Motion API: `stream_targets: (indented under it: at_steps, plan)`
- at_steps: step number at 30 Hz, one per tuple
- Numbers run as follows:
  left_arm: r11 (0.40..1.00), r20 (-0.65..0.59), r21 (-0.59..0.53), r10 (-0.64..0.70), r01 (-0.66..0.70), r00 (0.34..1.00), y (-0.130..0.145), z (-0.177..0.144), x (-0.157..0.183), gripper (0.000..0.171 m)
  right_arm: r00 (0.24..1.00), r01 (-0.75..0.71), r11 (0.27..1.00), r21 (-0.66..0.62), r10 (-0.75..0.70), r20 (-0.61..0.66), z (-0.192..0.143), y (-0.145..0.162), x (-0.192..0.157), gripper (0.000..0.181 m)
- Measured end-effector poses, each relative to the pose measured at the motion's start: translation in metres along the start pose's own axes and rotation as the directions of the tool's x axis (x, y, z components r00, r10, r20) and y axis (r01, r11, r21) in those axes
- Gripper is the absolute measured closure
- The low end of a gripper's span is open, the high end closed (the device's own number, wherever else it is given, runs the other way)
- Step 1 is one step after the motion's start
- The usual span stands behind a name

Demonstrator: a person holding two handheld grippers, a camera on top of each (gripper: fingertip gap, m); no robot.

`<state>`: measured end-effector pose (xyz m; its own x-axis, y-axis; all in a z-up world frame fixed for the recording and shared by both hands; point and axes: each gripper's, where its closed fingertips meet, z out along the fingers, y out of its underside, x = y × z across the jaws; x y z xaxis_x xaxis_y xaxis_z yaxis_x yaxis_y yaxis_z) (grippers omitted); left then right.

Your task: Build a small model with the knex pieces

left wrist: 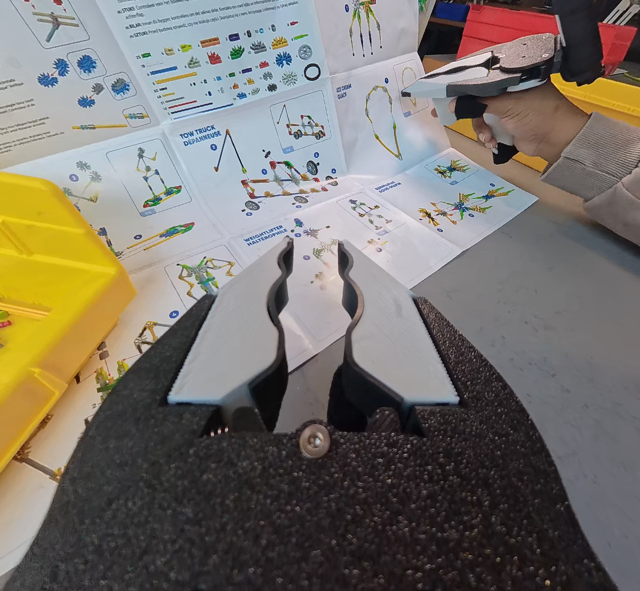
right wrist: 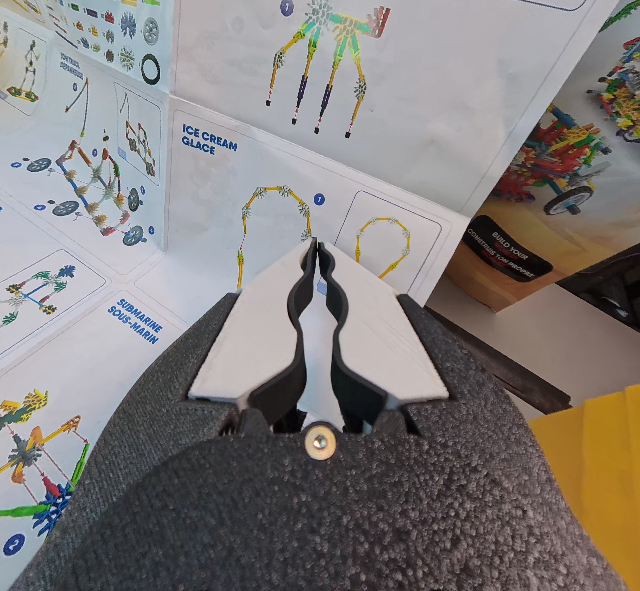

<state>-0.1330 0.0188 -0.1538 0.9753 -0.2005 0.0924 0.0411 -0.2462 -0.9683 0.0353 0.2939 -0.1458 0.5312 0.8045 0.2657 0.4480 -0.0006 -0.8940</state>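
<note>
Left gripper point(left wrist: 315, 245): we hold it spread and empty, low over the instruction sheet point(left wrist: 242, 158).
Right gripper point(right wrist: 317, 245): fingertips pressed together, empty, aimed at the sheet's upturned part.
Yellow bin point(left wrist: 52, 280): it rests on the sheet's left edge, probably pinning it.

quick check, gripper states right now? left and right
Left gripper: open, empty, above the instruction sheet.
Right gripper: shut, tips together, holding nothing, pointed at the same sheet.

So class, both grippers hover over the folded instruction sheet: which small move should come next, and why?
Probably open the right gripper: its tips meet on nothing, so it cannot grasp. The left gripper is already open above the instruction sheet.
</note>
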Motion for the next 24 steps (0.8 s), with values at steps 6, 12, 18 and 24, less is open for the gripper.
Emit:
stream_targets:
  at_steps: [6,12,18,24]
  plan:
    - [1.0,0.008,-0.001,0.0,0.0,1.0,0.0,0.0,-0.001,0.146,1.0,-0.019,1.0,-0.001,0.019,0.009,0.0,0.002,0.001,0.181]
    - [1.0,0.012,-0.019,0.004,-0.004,1.0,0.002,0.0,0.0,0.142,0.999,-0.026,0.999,-0.018,0.027,0.046,0.005,0.008,-0.011,0.181]
    - [0.999,-0.017,-0.022,-0.03,0.029,0.999,0.002,0.0,0.006,0.137,0.998,0.016,0.999,-0.044,-0.013,0.064,0.01,0.014,-0.023,0.181]
    - [0.999,-0.035,-0.029,-0.022,0.021,0.999,0.002,0.001,0.013,0.135,0.997,0.03,0.998,-0.05,-0.027,0.069,0.009,0.015,-0.025,0.181]
